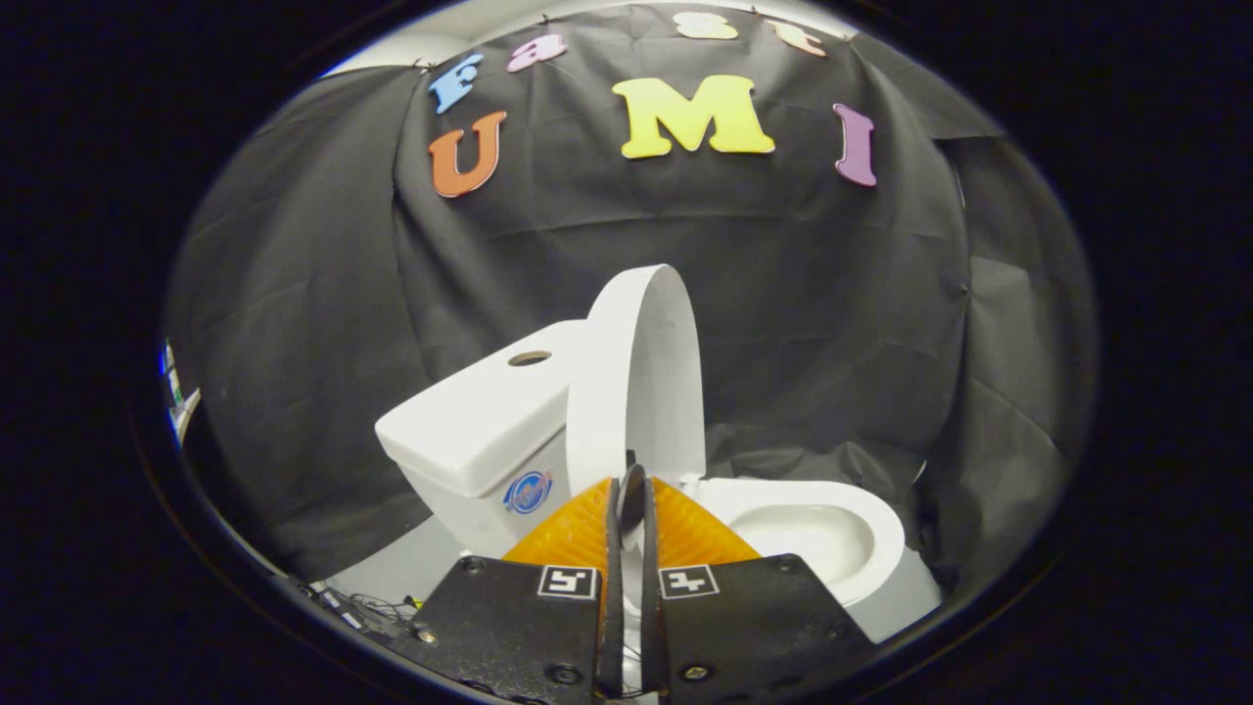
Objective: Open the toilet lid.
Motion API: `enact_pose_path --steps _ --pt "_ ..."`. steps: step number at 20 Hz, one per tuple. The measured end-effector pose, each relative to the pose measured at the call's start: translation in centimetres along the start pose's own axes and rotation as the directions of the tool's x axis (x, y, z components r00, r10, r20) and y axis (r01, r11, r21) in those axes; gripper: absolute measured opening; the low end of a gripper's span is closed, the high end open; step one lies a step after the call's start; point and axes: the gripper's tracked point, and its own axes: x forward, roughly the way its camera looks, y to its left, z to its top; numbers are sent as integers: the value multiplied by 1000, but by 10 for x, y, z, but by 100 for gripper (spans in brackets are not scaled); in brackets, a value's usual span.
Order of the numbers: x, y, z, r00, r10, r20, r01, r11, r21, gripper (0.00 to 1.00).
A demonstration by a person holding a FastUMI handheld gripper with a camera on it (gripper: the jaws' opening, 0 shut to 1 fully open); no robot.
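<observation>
Black cloth wall (294,323) behind; toilet lid (641,372) upright against tank (480,421); hand-held gripper (629,490) nearly closed, empty

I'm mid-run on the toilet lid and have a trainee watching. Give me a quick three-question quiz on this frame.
1. True or false: the toilet lid stands raised.
2. The gripper fingers are: A) spread wide, B) nearly together, C) clamped on the lid.
3. What is the lid next to, just ahead of the fingers?

Key: 1 true. 2 B; whether they touch the lid cannot be told. 3 the tank, with the bowl uncovered.
</observation>
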Motion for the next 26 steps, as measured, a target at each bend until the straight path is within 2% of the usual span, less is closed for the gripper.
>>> enact_pose_path --steps 11,17,26 --pt "6 24 -1 1000 21 -8 -21 998 -53 10" --pt "8 36 -3 998 60 -22 -61 995 -79 10" --pt "11 44 -3 998 50 -23 -52 991 -119 11"
